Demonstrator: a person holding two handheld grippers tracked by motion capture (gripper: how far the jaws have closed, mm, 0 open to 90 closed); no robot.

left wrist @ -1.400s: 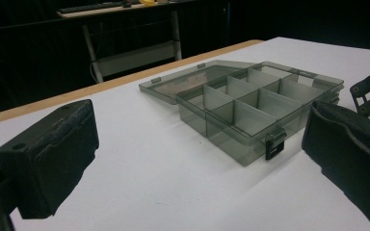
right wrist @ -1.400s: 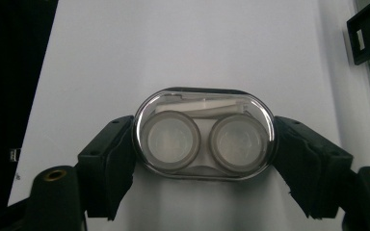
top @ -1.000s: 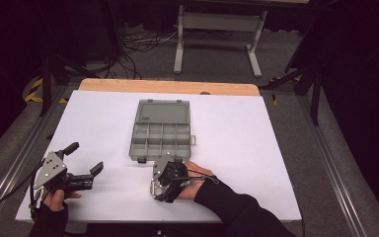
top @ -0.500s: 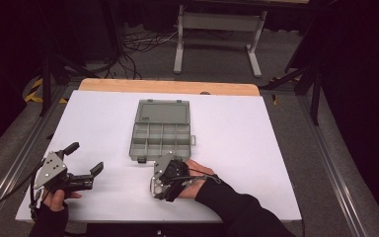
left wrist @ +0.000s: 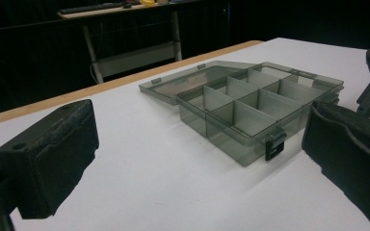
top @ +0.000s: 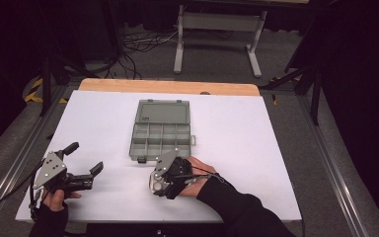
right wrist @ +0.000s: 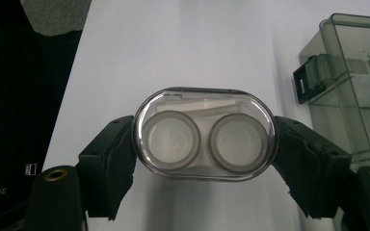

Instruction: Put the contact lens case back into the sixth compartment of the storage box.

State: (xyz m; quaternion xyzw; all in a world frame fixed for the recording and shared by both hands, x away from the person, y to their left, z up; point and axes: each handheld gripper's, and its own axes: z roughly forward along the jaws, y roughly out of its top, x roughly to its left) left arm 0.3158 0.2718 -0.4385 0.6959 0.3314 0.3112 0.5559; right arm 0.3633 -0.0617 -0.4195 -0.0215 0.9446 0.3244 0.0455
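the right gripper (top: pixel 154 186) was closed on a clear oval case (right wrist: pixel 204 139), one black jaw pressed against each narrow end. the case had two round wells side by side under a transparent cover, with a white insert behind them. in the high view the case (top: pixel 154 184) sat at the front end of the right gripper, low over the white table (top: pixel 237 133), just in front of the near left corner of a grey compartment box (top: pixel 161 132); whether the case touched the table could not be told. the box lay open near the middle of the table, its lid folded flat away from the person and its divided tray toward the person. a dark latch (right wrist: pixel 304 83) hung on the near wall of the tray, close beside the held case in the right gripper view. the left gripper (top: pixel 85 160) was wide open and held nothing, its two padded jaws well apart with bare table between them. it rested at the near left part of the table, well apart from the box, and pointed toward the box (left wrist: pixel 250 103). the person's left hand (top: pixel 55 197) gripped its body from below.
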